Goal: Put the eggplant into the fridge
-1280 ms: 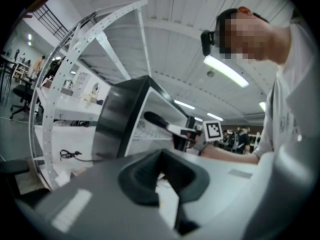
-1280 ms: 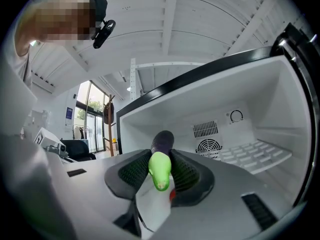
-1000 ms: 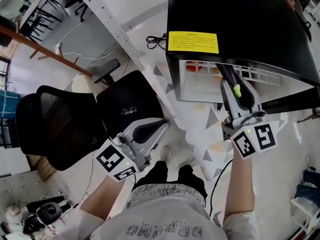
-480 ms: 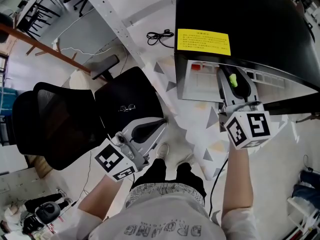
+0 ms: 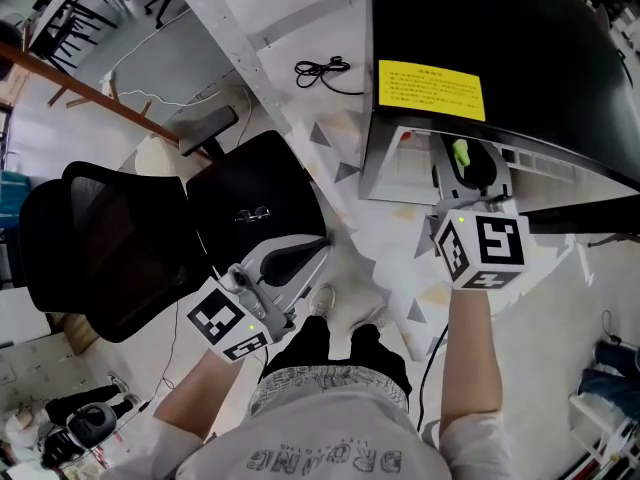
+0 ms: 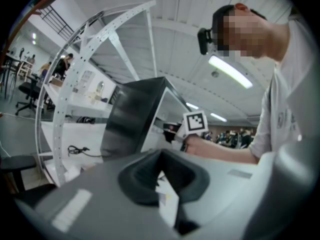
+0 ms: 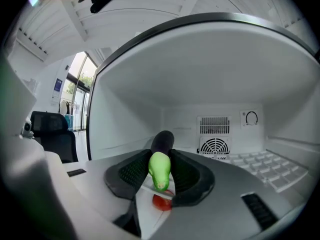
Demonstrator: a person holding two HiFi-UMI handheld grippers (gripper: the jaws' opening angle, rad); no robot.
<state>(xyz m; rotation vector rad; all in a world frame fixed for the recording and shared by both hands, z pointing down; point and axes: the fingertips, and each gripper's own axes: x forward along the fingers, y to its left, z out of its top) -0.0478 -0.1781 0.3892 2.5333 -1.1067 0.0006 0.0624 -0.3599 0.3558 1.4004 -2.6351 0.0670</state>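
Standing over a pale floor (image 5: 390, 218) marked with grey triangles, the person faces a black fridge (image 5: 480, 28) at upper right. A black chair (image 5: 130, 238) sits at left and a cable (image 5: 325, 70) lies above centre. The right gripper (image 5: 468, 168) reaches into the fridge mouth, pinching the eggplant (image 5: 461, 154), green stem rearward. Only its own view shows the white interior and the fan grille (image 7: 214, 146) at the back. The left gripper (image 5: 322, 251) hangs by the chair, jaws pressed together and empty. Its view alone shows ceiling lights (image 6: 230, 71).
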